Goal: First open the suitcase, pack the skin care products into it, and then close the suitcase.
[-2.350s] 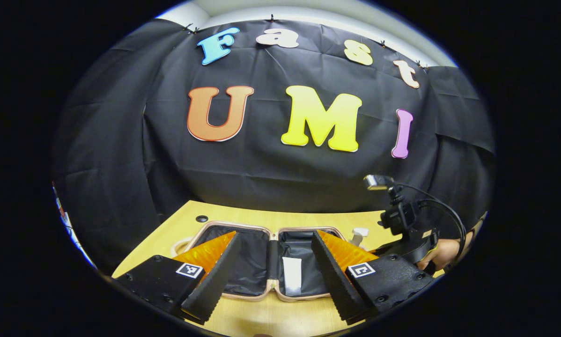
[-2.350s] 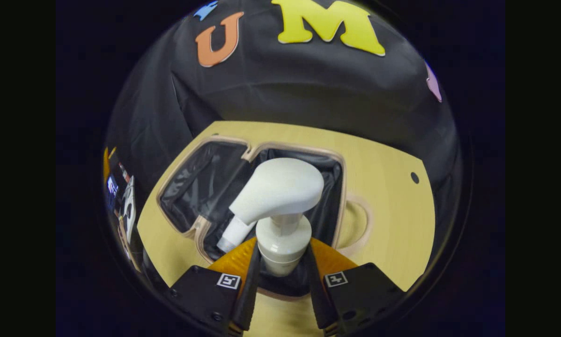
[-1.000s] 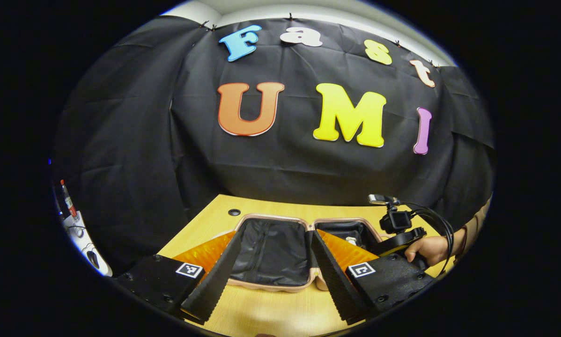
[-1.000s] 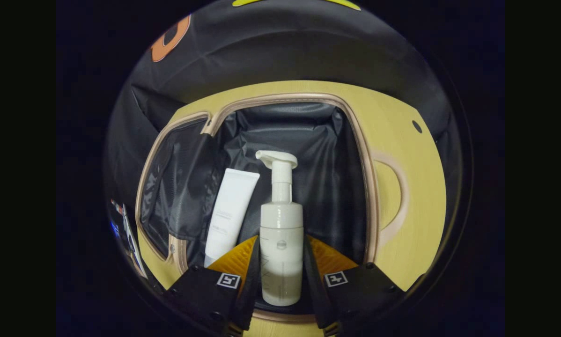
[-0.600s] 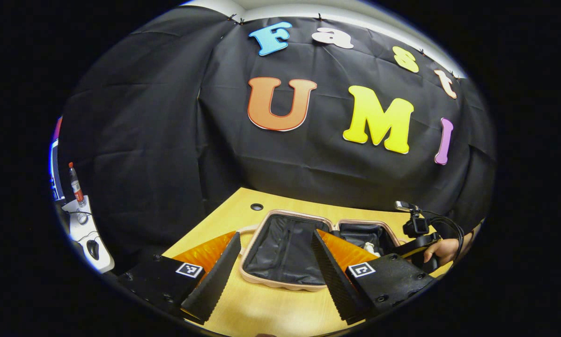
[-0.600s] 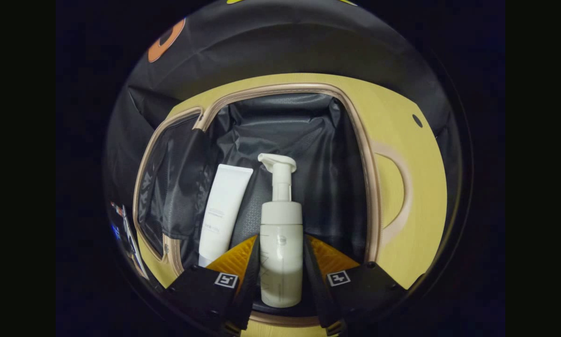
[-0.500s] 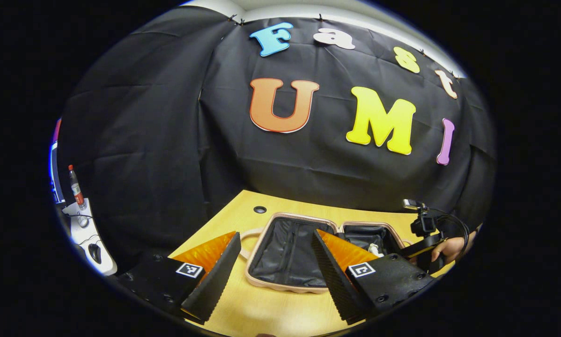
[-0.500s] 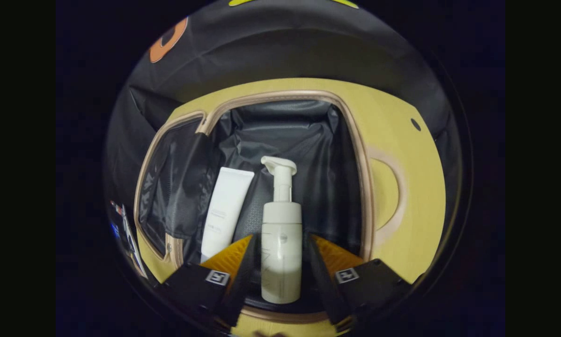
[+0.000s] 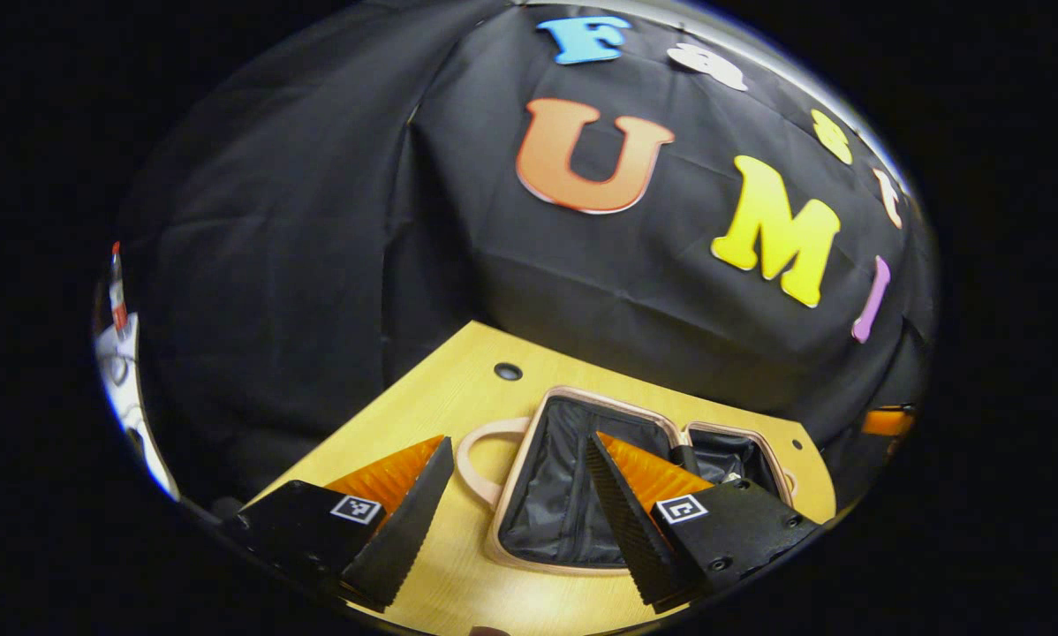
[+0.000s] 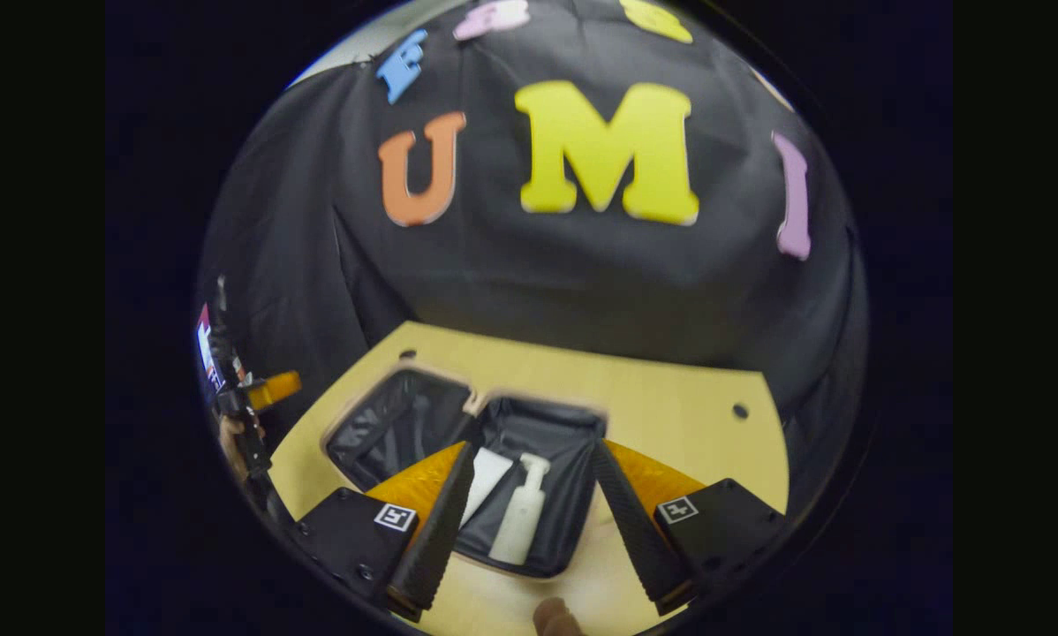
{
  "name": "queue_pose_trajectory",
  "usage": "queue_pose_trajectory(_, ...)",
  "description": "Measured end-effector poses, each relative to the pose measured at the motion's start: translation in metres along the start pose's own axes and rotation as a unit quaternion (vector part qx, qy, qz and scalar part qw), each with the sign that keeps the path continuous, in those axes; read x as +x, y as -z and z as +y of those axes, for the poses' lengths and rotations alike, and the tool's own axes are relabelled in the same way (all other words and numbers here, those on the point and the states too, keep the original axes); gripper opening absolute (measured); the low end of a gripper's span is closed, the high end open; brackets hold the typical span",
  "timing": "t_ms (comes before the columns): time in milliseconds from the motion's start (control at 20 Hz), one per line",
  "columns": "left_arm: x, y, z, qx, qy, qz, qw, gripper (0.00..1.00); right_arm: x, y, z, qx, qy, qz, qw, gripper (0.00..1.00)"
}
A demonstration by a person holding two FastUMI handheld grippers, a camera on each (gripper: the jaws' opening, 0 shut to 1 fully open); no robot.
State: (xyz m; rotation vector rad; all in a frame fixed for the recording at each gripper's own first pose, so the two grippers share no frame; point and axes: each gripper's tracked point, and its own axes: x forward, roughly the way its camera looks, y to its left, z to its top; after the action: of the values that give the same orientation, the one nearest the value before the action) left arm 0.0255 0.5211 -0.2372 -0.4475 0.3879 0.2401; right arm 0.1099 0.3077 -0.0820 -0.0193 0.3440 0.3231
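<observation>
Item 1, right gripper (image 10: 529,521): I have its jaws spread wide, nothing between them. It hangs above the near edge of the suitcase (image 10: 573,424), looking down and forward into it.

Item 2, pump bottle (image 10: 520,517): lying flat on the dark lining of the right-hand half, pump head pointing away from me, long axis running front to back, directly ahead of and below this gripper but clear of both fingers.

Item 3, tube (image 10: 485,477): flat just left of the bottle, nearly parallel to it.

Item 4, left gripper (image 9: 518,521): jaws also wide apart and empty. The suitcase's left half (image 9: 573,495), empty and lined in black, lies straight ahead of it and slightly right, its handle loop (image 9: 480,450) on the near-left side by the left finger.

Item 5, table (image 9: 432,406): bare wood under everything.

Judgement: both products appear packed; closing remains. The empty half must fold rightward over the loaded half along the hinge between them, and my left gripper is the nearer one to that half.
</observation>
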Motion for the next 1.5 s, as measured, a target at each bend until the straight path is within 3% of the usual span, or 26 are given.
queue_pose_trajectory(50, 0.013, 0.009, 0.011, -0.045, -0.002, 0.016, 0.999, 0.98, -0.024, -0.023, -0.009, -0.010, 0.007, -0.037, 0.999, 0.77)
queue_pose_trajectory(100, 0.026, 0.019, 0.019, -0.095, -0.005, 0.029, 0.995, 0.98, -0.046, -0.040, -0.017, -0.023, 0.011, -0.064, 0.998, 0.81)
queue_pose_trajectory(250, 0.055, 0.048, 0.026, -0.237, 0.009, 0.071, 0.969, 0.98, -0.094, -0.061, -0.050, -0.039, 0.046, -0.106, 0.993, 0.79)
queue_pose_trajectory(450, 0.079, 0.071, 0.044, -0.329, 0.021, 0.098, 0.939, 1.00, -0.157, -0.083, -0.099, -0.059, 0.104, -0.145, 0.982, 0.80)
queue_pose_trajectory(550, 0.083, 0.079, 0.046, -0.366, 0.037, 0.110, 0.923, 0.96, -0.182, -0.086, -0.114, -0.059, 0.137, -0.156, 0.976, 0.80)
queue_pose_trajectory(600, 0.085, 0.080, 0.047, -0.377, 0.040, 0.112, 0.919, 0.80, -0.192, -0.085, -0.120, -0.052, 0.149, -0.157, 0.975, 0.79)
queue_pose_trajectory(700, 0.096, 0.081, 0.043, -0.401, 0.046, 0.106, 0.909, 0.59, -0.204, -0.075, -0.127, -0.037, 0.165, -0.153, 0.974, 0.79)
queue_pose_trajectory(750, 0.101, 0.082, 0.040, -0.409, 0.044, 0.104, 0.905, 0.64, -0.208, -0.069, -0.132, -0.032, 0.173, -0.148, 0.973, 0.79)
queue_pose_trajectory(800, 0.103, 0.083, 0.040, -0.415, 0.042, 0.103, 0.903, 0.36, -0.211, -0.065, -0.138, -0.028, 0.183, -0.144, 0.972, 0.79)
queue_pose_trajectory(900, 0.110, 0.075, 0.038, -0.447, 0.042, 0.087, 0.889, 0.14, -0.220, -0.056, -0.149, -0.015, 0.200, -0.139, 0.970, 0.77)
queue_pose_trajectory(1050, 0.103, 0.073, 0.032, -0.467, 0.057, 0.084, 0.878, 0.07, -0.231, -0.049, -0.166, 0.009, 0.225, -0.137, 0.965, 0.80)
queue_pose_trajectory(1250, 0.089, 0.043, 0.023, -0.453, 0.073, 0.057, 0.887, 0.03, -0.250, -0.051, -0.183, 0.017, 0.258, -0.157, 0.953, 0.79)
queue_pose_trajectory(1500, 0.063, -0.009, -0.019, -0.337, 0.087, 0.033, 0.937, 0.03, -0.260, -0.047, -0.188, 0.020, 0.247, -0.170, 0.954, 0.78)
